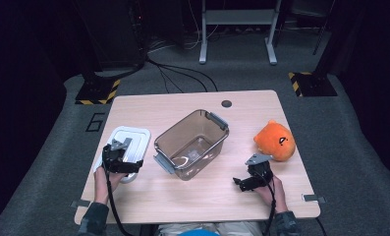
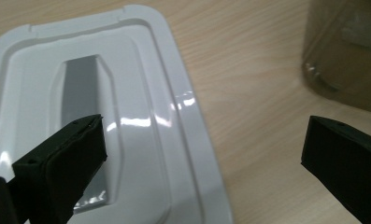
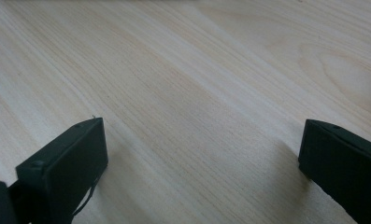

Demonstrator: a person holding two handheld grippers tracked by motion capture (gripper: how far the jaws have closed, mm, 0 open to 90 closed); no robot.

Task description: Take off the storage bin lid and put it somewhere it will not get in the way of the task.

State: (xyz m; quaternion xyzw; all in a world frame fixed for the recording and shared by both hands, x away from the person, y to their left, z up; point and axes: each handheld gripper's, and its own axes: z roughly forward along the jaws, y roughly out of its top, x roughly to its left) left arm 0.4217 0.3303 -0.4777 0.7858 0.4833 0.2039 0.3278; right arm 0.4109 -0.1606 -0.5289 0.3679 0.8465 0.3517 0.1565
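Both grippers (image 1: 128,166) (image 1: 242,183) gape empty; white lid (image 1: 133,140), tub (image 1: 192,142), orange plush (image 1: 275,141) nearby.

Probably a lab: hazard-taped stands (image 1: 98,92), floor cables (image 1: 182,73).

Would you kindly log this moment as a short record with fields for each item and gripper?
lid: white lid flat on the table, left of the bin
bin: clear brown bin, open, mid-table
toy: orange plush at right
left gripper: left gripper open above the lid's edge
right gripper: right gripper open over bare table
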